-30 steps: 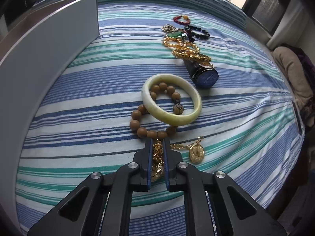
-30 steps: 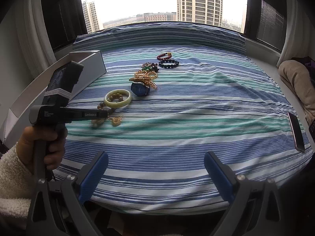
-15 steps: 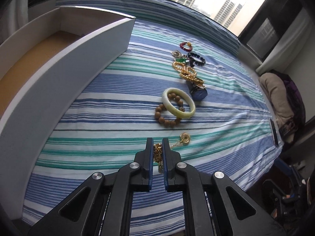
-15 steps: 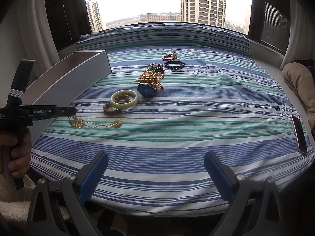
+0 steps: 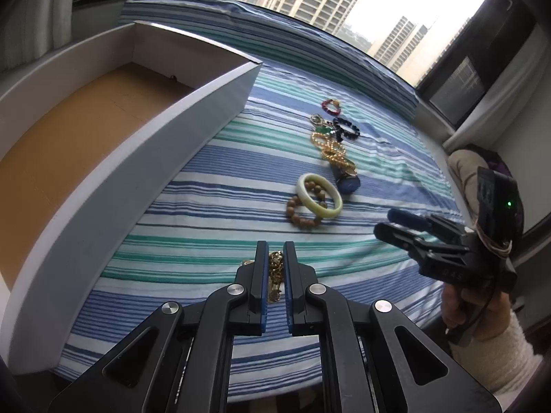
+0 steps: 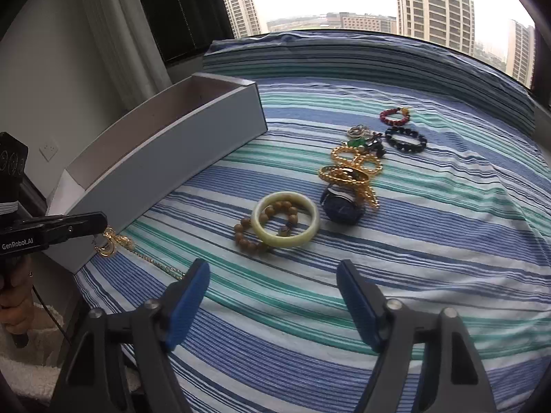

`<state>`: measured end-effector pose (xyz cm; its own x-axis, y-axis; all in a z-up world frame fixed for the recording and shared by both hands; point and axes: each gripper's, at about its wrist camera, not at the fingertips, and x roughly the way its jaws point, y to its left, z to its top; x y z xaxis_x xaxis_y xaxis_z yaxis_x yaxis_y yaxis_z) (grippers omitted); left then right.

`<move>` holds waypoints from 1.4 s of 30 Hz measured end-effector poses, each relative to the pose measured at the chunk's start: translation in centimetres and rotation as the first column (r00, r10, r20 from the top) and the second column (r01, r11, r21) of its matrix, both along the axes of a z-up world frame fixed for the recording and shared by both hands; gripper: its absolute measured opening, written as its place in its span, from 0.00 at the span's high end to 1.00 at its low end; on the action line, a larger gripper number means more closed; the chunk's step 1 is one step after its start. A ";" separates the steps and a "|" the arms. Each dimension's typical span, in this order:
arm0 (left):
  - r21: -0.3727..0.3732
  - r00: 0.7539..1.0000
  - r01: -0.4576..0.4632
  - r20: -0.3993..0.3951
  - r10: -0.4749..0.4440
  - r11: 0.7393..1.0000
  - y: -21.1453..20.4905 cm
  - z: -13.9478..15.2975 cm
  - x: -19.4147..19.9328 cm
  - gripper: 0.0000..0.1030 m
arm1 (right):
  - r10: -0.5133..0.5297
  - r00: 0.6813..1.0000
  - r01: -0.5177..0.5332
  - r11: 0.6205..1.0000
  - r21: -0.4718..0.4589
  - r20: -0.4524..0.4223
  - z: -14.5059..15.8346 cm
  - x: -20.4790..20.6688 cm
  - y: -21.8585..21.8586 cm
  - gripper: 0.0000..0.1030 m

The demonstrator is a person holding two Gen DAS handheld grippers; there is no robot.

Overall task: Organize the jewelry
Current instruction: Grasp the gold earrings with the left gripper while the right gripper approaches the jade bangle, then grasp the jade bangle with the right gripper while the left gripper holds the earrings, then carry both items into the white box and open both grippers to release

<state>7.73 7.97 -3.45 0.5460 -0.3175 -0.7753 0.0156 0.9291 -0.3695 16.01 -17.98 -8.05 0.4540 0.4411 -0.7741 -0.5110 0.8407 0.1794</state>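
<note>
- Gold chain (image 5: 275,268): pinched between the pads of the left tongs (image 5: 276,265), lifted near the box's near corner; in the right wrist view its free end trails down onto the bed (image 6: 447,241) toward the right tongs.
- Left tongs: pressed together on the chain, nothing else in them.
- Right tongs (image 6: 273,284): spread, nothing between the pads; they have just been closing from a wider gap. They hang over the striped cover, near the bangle.
- Jade bangle (image 6: 285,220): flat on the bed, lying over a ring of wooden beads (image 6: 249,239).
- Watch (image 6: 341,206): just beside the bangle, on its far side, blue face showing.
- Gold bracelets (image 6: 354,168): heaped, touching the watch.
- Black bead bracelet (image 6: 405,140) and red bead bracelet (image 6: 395,116): farthest in the row, close together.
- Box (image 5: 144,158): open, white walls, brown floor, along the bed's left edge; a small item in its far corner, too small to tell.
- Hand (image 5: 482,306): grips the right tool's handle.
</note>
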 end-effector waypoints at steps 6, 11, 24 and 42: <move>-0.007 1.000 -0.018 -0.002 0.018 1.000 0.5 -0.3 -0.3 0.95 | 0.175 0.983 -0.181 0.977 -0.114 -0.056 -3.5 4.4 6.3 0.59; -0.013 1.000 0.001 0.004 -0.001 1.000 0.1 -0.1 0.0 0.95 | 0.192 0.972 -0.215 0.959 -0.185 -0.132 -6.0 6.7 8.4 0.67; -0.059 0.996 0.044 0.079 -0.039 0.997 0.1 5.6 0.2 0.95 | 0.151 0.981 -0.151 0.988 0.011 -0.123 1.7 5.5 6.8 0.89; 0.095 0.915 -0.360 0.231 0.331 0.928 15.4 13.3 -3.4 0.95 | 0.456 0.886 -0.463 0.873 0.155 0.083 13.8 2.2 22.8 0.89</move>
<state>4.33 23.34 9.88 0.7555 0.0177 -0.6549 -0.2526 0.9302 -0.2662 18.19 4.87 5.78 0.1991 0.7280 -0.6561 -0.8425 0.4691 0.2648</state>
